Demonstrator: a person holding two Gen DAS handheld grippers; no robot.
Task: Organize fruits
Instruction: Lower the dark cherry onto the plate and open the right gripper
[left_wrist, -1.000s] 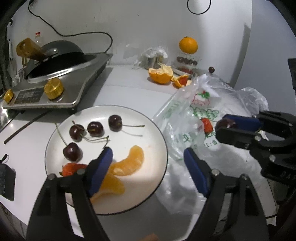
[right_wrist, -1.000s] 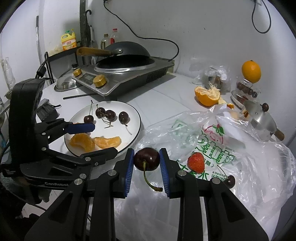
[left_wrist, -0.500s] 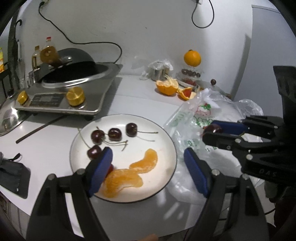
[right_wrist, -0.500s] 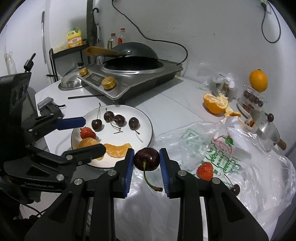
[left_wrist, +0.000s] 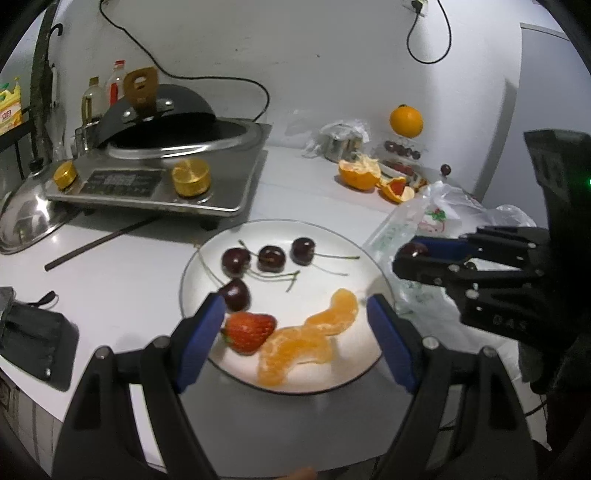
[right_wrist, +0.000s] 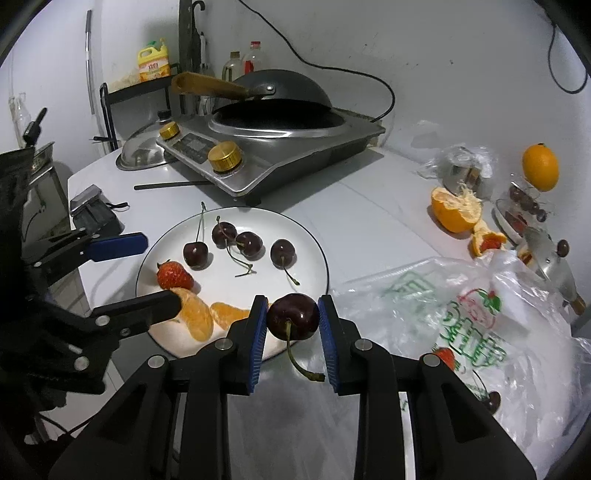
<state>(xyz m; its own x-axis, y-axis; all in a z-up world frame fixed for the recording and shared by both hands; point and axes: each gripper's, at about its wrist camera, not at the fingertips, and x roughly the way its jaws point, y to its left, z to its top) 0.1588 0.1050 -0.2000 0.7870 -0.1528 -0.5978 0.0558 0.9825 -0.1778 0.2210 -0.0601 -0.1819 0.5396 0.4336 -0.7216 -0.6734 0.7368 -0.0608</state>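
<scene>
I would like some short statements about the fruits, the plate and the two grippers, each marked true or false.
1. The right gripper holds a cherry between its fingers. True.
2. The plate carries six cherries. False: four cherries lie on it.
3. One strawberry lies on the plate next to the orange segments. True.
4. The left gripper is shut on an orange segment. False: its fingers stand wide open and hold nothing.
5. The plastic bag is empty. False: a strawberry and a cherry show at it.
</scene>
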